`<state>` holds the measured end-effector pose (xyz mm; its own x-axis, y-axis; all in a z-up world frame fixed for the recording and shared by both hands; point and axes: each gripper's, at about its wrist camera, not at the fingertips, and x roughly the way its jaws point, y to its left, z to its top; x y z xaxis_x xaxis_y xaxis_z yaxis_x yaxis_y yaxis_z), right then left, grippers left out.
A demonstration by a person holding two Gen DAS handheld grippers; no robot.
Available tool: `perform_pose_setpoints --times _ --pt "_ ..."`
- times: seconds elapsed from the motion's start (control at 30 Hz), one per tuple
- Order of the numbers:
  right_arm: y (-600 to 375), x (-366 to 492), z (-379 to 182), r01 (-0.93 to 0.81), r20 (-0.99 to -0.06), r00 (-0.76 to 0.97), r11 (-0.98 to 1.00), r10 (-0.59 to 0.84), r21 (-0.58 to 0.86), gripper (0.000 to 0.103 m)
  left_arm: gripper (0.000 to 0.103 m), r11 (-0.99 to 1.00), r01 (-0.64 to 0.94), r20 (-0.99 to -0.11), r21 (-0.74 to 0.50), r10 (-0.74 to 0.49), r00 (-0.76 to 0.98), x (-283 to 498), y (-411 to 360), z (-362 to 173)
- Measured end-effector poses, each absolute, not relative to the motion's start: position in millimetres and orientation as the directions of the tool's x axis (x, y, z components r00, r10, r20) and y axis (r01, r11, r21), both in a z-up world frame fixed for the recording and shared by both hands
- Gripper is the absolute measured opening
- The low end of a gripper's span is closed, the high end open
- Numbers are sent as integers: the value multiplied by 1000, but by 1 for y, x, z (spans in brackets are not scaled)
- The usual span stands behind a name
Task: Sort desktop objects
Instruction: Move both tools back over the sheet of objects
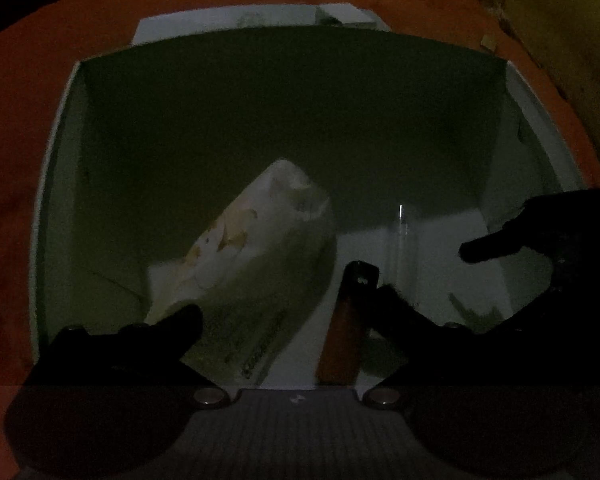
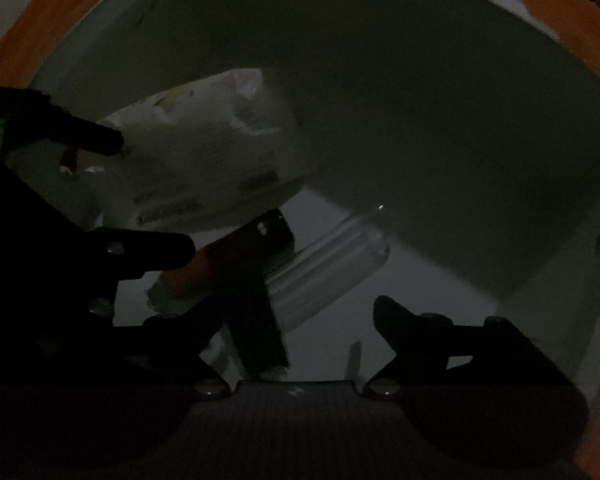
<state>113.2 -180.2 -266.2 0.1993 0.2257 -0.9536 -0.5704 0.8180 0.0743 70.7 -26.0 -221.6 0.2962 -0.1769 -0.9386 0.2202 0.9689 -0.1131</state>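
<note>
A dim home desk: a white box (image 1: 56,200) sits on an orange cloth (image 1: 16,120), cardboard (image 1: 560,32) beside the cloth.

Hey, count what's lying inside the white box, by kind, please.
White printed packet: 1
Orange-and-black tool: 1
Clear plastic piece: 1
Total: 3 clearly visible; too dark to judge small scraps.
</note>
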Motion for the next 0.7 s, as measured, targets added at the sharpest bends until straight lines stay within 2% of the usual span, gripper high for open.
perform_pose_setpoints --times 0.27,0.37,0.47,0.57,0.7 --pt "-189 101 -227 -628 -878 441 764 188 -152 93 103 964 243 -915 -105 -189 355 80 -33 -188" --pt "-191 111 -209 -594 -839 509 784 191 -181 96 103 968 221 -892 -115 -199 406 92 -28 -166" --pt "-194 132 -192 -531 -810 554 831 194 -165 97 103 974 189 -865 -124 -199 460 105 -21 -145" --pt "-206 153 -175 -463 -794 576 878 193 -122 98 103 978 203 -863 -57 -150 483 129 -21 -145" --pt "-227 180 -146 -374 -781 579 927 235 2 101 103 975 219 -854 33 -86 514 161 -20 -144"
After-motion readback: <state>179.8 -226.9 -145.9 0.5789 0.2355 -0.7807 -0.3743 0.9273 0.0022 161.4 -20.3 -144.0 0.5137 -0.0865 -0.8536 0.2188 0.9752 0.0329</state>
